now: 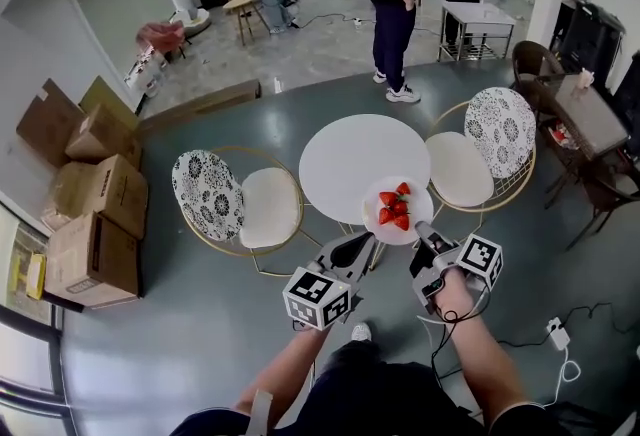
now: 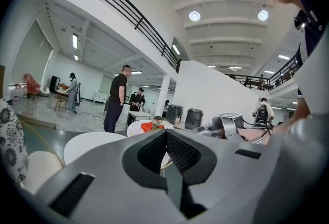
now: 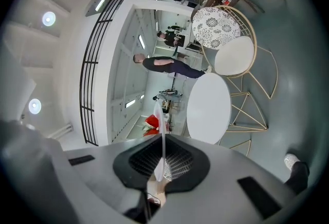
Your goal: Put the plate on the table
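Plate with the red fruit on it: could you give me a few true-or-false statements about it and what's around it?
1. The plate carries strawberries. True.
2. The left hand-held gripper grips the plate. False: its jaws are shut on nothing; the right hand-held gripper pinches the plate's rim.
3. The table is round and white. True.
4. Both chairs stand on one side of the table. False: the left chair and the right chair flank it.
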### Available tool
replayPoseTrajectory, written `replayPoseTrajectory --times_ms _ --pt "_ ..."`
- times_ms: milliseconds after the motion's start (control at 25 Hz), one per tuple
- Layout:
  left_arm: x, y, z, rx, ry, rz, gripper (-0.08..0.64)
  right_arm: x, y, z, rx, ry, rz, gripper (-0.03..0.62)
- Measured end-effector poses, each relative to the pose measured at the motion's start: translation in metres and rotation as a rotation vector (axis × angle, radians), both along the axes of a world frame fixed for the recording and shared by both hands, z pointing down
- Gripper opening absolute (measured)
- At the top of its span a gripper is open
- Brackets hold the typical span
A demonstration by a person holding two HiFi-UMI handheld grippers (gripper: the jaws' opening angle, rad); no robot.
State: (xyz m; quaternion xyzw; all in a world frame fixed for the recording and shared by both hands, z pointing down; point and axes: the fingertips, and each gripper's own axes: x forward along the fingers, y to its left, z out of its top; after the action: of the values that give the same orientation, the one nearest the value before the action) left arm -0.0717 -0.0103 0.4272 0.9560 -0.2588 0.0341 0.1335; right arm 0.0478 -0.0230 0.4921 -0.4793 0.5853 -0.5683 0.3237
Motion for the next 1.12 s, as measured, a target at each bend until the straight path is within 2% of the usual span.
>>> replayPoseTrajectory --times_ms 400,920,1120 --pt "-0.013 -0.047 0.013 -0.03 -0.01 0.043 0.005 -0.013 -0.064 0.005 -0.014 0.009 0.029 0.014" --pt "-0.019 -0.088 0.024 -0.044 -0.011 0.035 0.005 -0.009 -0.101 0.017 -0.045 0.029 0.043 0.014" --pt "-0.01 -0.108 0.033 -0.06 -0.012 0.015 0.005 0.001 -0.115 0.029 -0.065 0.027 0.035 0.014"
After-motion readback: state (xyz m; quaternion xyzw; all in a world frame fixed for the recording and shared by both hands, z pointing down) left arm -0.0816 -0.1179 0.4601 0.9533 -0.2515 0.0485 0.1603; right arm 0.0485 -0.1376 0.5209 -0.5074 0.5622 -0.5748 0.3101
